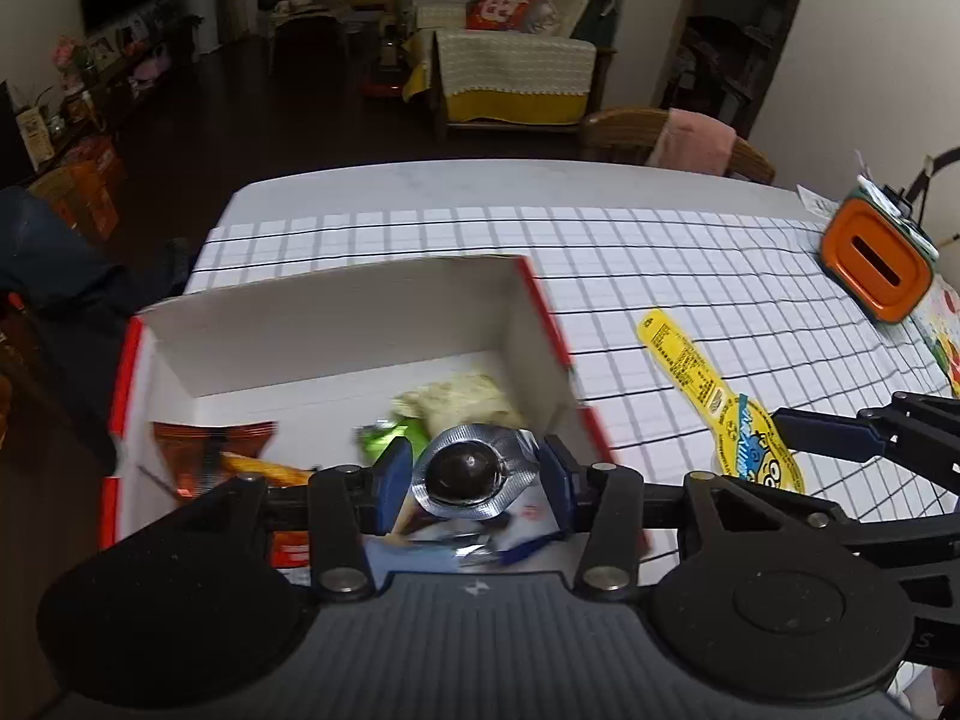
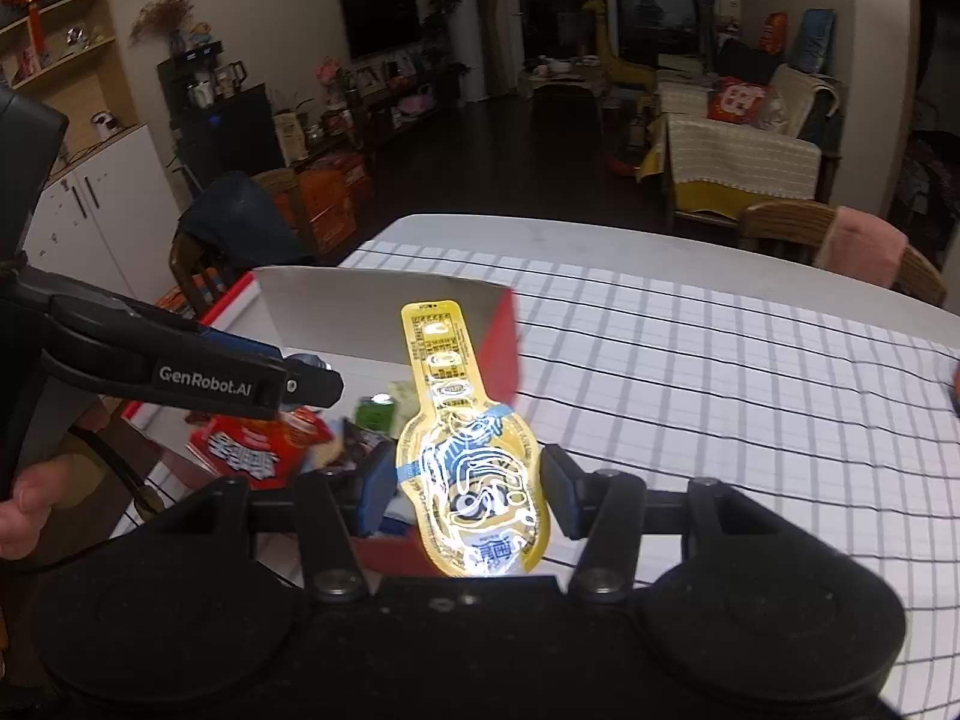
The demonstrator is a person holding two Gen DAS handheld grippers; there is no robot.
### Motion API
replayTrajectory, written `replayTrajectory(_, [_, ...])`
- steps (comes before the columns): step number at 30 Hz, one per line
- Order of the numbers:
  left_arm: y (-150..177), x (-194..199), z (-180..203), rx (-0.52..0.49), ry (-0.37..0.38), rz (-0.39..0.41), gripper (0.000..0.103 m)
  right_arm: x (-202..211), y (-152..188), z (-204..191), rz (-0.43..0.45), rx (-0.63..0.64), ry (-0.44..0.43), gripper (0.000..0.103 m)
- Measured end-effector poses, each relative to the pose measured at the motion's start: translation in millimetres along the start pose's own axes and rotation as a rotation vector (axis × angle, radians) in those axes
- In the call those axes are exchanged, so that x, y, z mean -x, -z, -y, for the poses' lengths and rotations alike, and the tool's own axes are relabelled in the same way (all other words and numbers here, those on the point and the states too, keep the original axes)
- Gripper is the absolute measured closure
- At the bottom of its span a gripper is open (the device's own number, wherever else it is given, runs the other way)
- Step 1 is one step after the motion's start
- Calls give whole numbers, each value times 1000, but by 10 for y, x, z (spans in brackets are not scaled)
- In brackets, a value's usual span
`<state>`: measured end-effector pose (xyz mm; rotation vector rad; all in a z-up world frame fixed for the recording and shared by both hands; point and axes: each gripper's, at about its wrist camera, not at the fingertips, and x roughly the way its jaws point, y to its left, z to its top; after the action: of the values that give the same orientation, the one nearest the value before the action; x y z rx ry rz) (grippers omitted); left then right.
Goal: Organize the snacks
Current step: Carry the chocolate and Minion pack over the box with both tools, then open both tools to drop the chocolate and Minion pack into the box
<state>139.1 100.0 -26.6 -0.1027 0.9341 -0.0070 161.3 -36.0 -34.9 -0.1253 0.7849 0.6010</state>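
Silver foil first, in my left wrist view: my left gripper (image 1: 474, 474) has its fingers (image 1: 393, 471) closed on a foil blister snack (image 1: 465, 471) with a dark round dome, held above the near end of the red-edged box (image 1: 336, 312). I reckon it's light and crinkly, with thin, slippery edges, so the pinch belongs on the flat foil rim, not the dome, which looks crushable. Below it in the box lie an orange packet (image 1: 210, 450), a green wrapper (image 1: 387, 438) and a pale bag (image 1: 462, 399).

Over to my right wrist view: my right gripper (image 2: 465, 489) grips the wide end of a yellow pouch (image 2: 468, 450), its narrow neck pointing at the box (image 2: 372, 312). Soft and floppy, I'd judge, and glossy; holding the fat end seems safest. It hangs over the box's near corner above the checked worktop (image 2: 720, 396).
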Motion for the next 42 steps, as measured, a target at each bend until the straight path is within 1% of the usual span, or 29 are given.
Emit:
replayTrajectory(8, [-21, -30, -550, 43, -34, -11, 58, -387, -191, -359, -37, 13, -1, 52])
replayTrajectory(11, [-51, -100, -737, 61, -54, -25, 58, -551, -240, -441, -60, 15, 4, 52])
replayTrajectory(15, [-79, -249, -946, 59, -113, -46, 58, -822, -286, -516, -107, 9, 17, 52])
replayTrajectory(19, [-109, -395, -1130, 85, -127, -76, 58, -1084, -333, -620, -143, 19, 38, 52])
replayTrajectory(23, [-125, -502, -1139, 48, -128, -94, 58, -1302, -385, -672, -173, 44, 48, 52])
replayTrajectory(27, [-176, -577, -1092, 14, -110, -116, 57, -1486, -405, -657, -213, 54, 62, 52])
replayTrajectory(30, [-204, -667, -1052, -17, -112, -154, 57, -1580, -400, -645, -245, 53, 65, 52])
replayTrajectory(34, [-228, -739, -1012, -37, -99, -192, 57, -1635, -376, -638, -268, 53, 71, 51])
replayTrajectory(38, [-240, -757, -983, -48, -95, -198, 56, -1639, -358, -623, -275, 44, 74, 51])
replayTrajectory(42, [-242, -739, -975, -49, -96, -196, 56, -1622, -336, -608, -272, 28, 67, 49])
